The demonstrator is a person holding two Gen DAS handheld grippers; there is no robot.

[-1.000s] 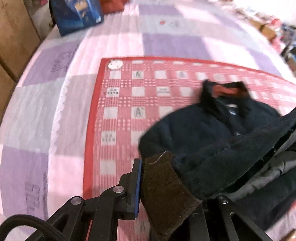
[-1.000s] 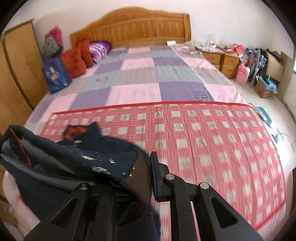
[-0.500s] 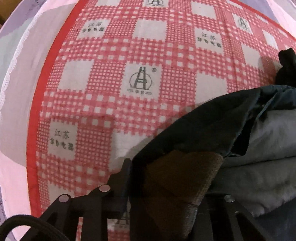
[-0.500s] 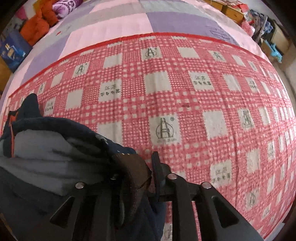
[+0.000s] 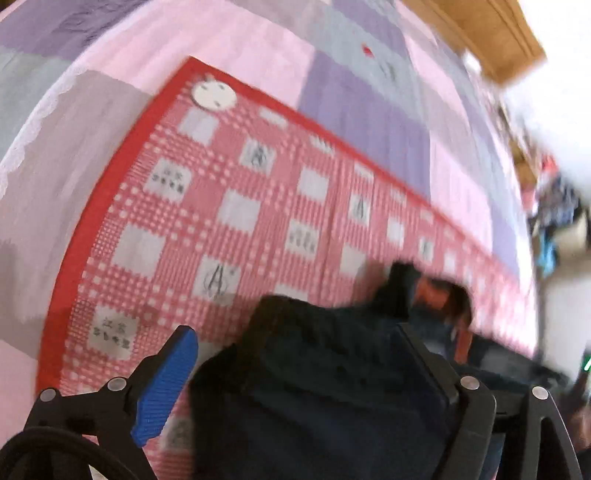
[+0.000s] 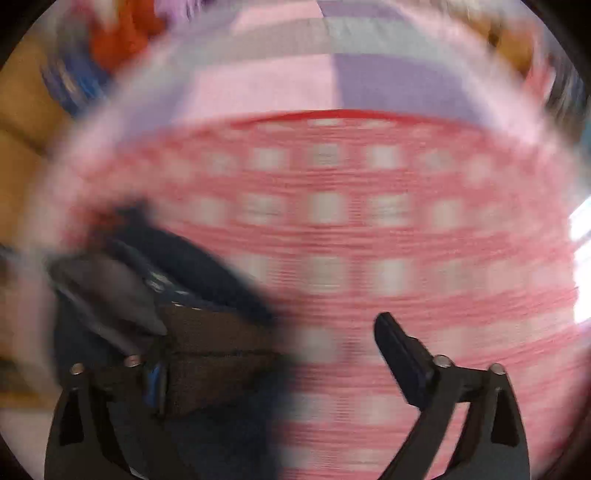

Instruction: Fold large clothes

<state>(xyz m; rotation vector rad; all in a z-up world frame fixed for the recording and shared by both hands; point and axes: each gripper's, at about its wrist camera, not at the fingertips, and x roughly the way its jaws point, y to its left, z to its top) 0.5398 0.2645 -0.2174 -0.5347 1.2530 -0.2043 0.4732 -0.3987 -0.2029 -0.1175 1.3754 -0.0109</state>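
Note:
A dark navy jacket (image 5: 332, 369) with a red-lined collar (image 5: 439, 291) lies on the red checked cloth (image 5: 229, 206). My left gripper (image 5: 299, 358) is open, its blue-padded fingers spread to either side of the jacket's folded edge, not clamping it. In the blurred right wrist view, my right gripper (image 6: 269, 350) is open too. The jacket (image 6: 192, 266) and its brown cuff (image 6: 214, 354) lie by the left finger, free of the jaws.
The checked cloth (image 6: 351, 229) covers the near part of a bed with a pink, purple and grey patchwork quilt (image 5: 354, 85). A wooden headboard (image 5: 480, 33) stands at the far end. Cluttered furniture sits beyond the bed's right side.
Both grippers were shut on the jacket's brown cuffs and lowered it onto the cloth. Now both have opened and let go, and both cameras are moving, with motion blur.

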